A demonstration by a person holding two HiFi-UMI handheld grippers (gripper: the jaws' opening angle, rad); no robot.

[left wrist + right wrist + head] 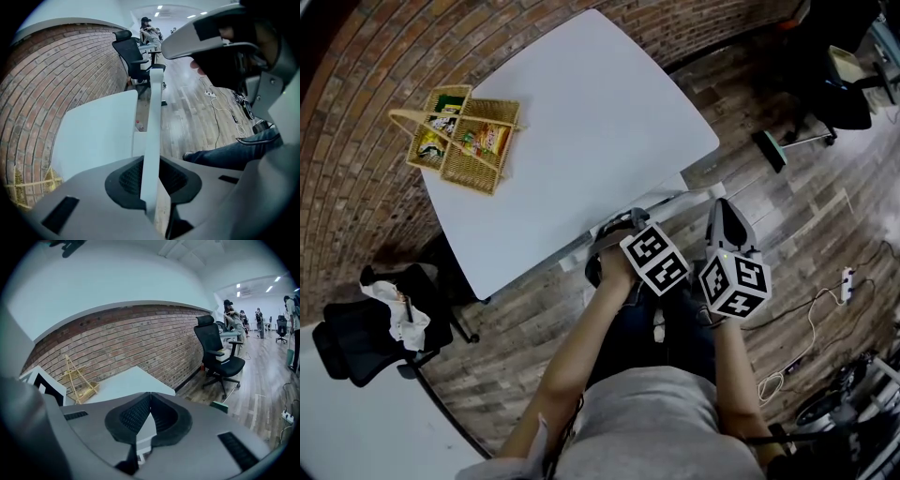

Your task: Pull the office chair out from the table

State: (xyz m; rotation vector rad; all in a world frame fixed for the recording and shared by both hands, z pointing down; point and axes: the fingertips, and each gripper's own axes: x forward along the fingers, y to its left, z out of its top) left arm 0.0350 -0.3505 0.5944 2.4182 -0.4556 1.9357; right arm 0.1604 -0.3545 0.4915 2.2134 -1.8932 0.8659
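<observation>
Your left hand-held gripper (151,180) is clamped on the back bar of the white-framed office chair (153,103), which is tucked at the 5 o'clock edge of the white worktop (581,122). Your right hand-held gripper (150,401) is closed and empty.

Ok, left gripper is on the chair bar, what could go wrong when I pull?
The left gripper pinches only a thin pale grey bar of the office chair, so it may slip under pull. The right gripper is shut and empty, so nothing steadies the chair. A white cable on the wooden floor to the right could snag the chair.
</observation>
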